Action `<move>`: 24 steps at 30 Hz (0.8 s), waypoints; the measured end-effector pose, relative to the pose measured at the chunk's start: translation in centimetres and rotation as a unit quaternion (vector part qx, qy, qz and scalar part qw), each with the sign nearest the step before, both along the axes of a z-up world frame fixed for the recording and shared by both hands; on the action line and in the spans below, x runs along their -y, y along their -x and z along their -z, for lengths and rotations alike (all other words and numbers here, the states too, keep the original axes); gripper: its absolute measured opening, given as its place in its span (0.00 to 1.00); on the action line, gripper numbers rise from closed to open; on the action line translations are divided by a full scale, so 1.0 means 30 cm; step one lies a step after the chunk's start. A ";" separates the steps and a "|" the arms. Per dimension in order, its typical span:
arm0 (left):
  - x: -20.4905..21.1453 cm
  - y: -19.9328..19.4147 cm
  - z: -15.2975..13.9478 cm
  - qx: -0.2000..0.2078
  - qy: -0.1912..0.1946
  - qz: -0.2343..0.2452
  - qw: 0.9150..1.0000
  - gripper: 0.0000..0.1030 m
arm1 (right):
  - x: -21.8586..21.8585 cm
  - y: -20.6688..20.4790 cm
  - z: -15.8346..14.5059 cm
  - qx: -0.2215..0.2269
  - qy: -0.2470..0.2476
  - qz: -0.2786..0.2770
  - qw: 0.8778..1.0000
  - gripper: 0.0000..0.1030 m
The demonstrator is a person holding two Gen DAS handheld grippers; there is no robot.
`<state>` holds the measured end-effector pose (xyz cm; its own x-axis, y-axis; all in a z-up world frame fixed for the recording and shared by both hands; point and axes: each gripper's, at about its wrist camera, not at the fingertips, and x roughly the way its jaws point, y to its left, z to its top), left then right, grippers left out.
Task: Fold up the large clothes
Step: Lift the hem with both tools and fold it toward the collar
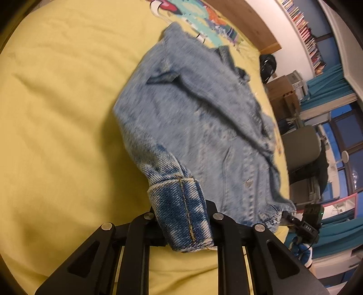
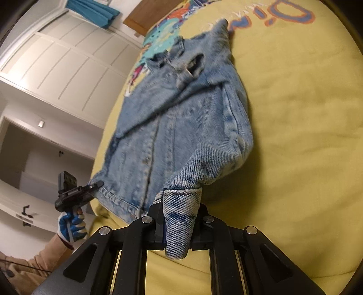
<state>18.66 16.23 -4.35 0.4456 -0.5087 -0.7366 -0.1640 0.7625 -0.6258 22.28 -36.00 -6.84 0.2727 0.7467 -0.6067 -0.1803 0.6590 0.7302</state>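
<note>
1. Denim jacket lies spread on a yellow bedspread, front side up, its collar pointing toward the far end of the bed and its button placket running down the middle.
2. The left gripper has its jaws pressed together on one sleeve cuff; the cuff's darker blue folded edge and orange seam stand up between the black fingers.
3. The right gripper pinches the other sleeve cuff the same way, the cloth bunched between its jaws and hanging a little below them.
4. Both sleeves bend back from the shoulders toward the grippers, so each lies partly over the jacket's side panel.
5. In the right wrist view the left gripper shows again at the jacket's hem edge, held by a hand in a blue-and-white glove with a tan sleeve behind it.
6. A colourful cartoon print and large orange-edged lettering mark the bedspread beyond the collar.
7. Beside the bed stand white panelled wardrobe doors, a wooden headboard, a shelf of books, teal curtains and a grey chair.
8. Nothing lies on the jacket between the two grippers; only the bare yellow cloth surrounds it.
</note>
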 end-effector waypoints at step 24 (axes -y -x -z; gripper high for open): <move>-0.065 -0.538 -0.329 0.140 0.009 -0.019 0.990 0.11 | -0.020 -0.534 -0.321 0.105 -0.001 0.103 0.989 0.11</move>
